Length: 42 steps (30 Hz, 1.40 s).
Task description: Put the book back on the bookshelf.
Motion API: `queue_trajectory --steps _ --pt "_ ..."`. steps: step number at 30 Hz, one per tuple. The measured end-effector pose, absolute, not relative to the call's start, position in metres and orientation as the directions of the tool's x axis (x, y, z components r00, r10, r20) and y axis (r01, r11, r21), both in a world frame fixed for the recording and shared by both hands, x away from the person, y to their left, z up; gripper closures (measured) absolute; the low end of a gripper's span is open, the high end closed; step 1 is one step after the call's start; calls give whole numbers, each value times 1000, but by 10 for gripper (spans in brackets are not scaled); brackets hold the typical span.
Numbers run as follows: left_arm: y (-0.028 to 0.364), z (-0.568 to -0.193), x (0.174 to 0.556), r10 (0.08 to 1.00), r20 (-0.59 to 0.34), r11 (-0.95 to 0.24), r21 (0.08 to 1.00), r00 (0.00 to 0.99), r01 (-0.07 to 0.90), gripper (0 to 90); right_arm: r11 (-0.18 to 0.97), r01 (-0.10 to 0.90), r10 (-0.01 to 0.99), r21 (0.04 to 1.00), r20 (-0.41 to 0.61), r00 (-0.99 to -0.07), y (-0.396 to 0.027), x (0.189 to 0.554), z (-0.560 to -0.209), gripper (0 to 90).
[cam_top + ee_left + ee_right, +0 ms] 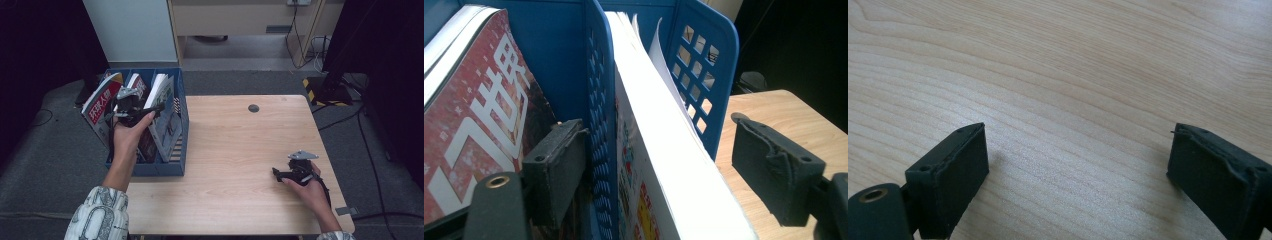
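Jaws of left gripper [659, 170] apart around white magazine [664, 150], red-covered magazine [479, 105] beside

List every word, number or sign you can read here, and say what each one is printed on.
"环球人物": large white characters, my best reading, on the red magazine cover in the blue file rack; the left gripper view shows only parts of those characters.
Small coloured print on the white magazine cover in the next compartment: too blurred to read.
Black-and-yellow hazard stripes on the floor: a marking, no words.
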<state>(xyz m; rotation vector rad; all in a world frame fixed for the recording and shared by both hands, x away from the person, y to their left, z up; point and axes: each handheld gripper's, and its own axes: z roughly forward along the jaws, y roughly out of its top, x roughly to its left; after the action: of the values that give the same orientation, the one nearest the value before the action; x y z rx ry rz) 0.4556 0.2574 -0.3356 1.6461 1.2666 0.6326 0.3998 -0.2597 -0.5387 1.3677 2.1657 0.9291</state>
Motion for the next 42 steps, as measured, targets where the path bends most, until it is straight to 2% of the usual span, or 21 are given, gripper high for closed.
queue_trajectory --steps 6,21,42 --pt "257 -337 454 920 -131 -53 893 370 448 183 295 626 902 722 6 -431 -260 400 -539 94" --pt "258 -338 441 904 -122 -73 900 410 429 187 293 627 903 722 6 -429 -259 400 -539 90" --pt "260 -347 425 896 -119 -86 900 429 428 187 294 628 903 721 6 -429 -259 400 -539 88"
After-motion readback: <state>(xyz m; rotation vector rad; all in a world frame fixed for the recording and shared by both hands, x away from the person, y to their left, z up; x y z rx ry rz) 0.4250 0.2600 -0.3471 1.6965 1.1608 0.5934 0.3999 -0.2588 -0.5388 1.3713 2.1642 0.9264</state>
